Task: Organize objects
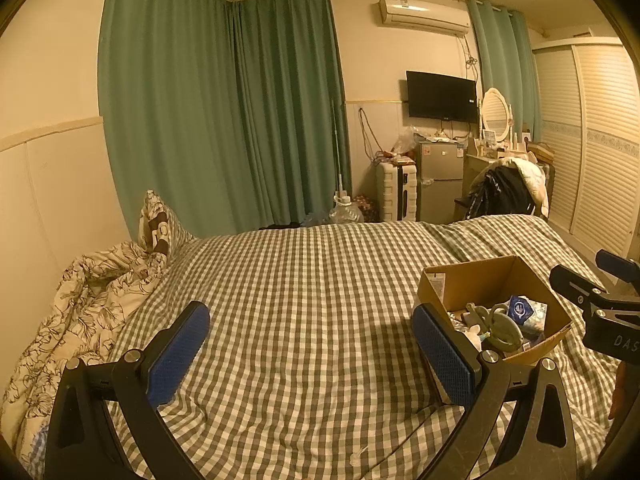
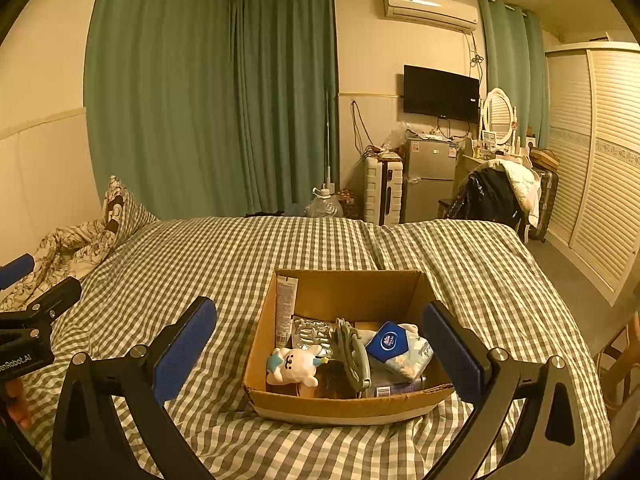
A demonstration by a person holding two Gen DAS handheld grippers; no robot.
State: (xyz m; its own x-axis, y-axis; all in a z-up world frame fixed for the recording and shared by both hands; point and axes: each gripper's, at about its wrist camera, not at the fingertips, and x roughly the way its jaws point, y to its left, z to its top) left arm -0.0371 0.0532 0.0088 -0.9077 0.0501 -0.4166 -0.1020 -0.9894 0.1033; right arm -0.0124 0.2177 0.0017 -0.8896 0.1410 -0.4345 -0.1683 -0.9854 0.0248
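Observation:
An open cardboard box (image 2: 344,292) sits on the checked bed cover (image 2: 224,256). In it lie a white plush toy (image 2: 294,365), a blue tissue pack (image 2: 394,346), a blister pack (image 2: 312,332), a tube (image 2: 285,304) and a grey-green coiled item (image 2: 352,350). My right gripper (image 2: 320,344) is open and empty, just above the box's near side. My left gripper (image 1: 310,344) is open and empty over bare cover, left of the box (image 1: 492,280). The right gripper's body shows at the left wrist view's right edge (image 1: 600,308).
A crumpled floral quilt and pillow (image 1: 100,280) lie at the bed's left side by the wall. Beyond the bed's far edge stand a water jug (image 1: 345,210), a suitcase (image 1: 396,190), a small fridge (image 1: 440,176) and a chair with clothes (image 1: 508,188). Wardrobe doors (image 1: 592,140) stand right.

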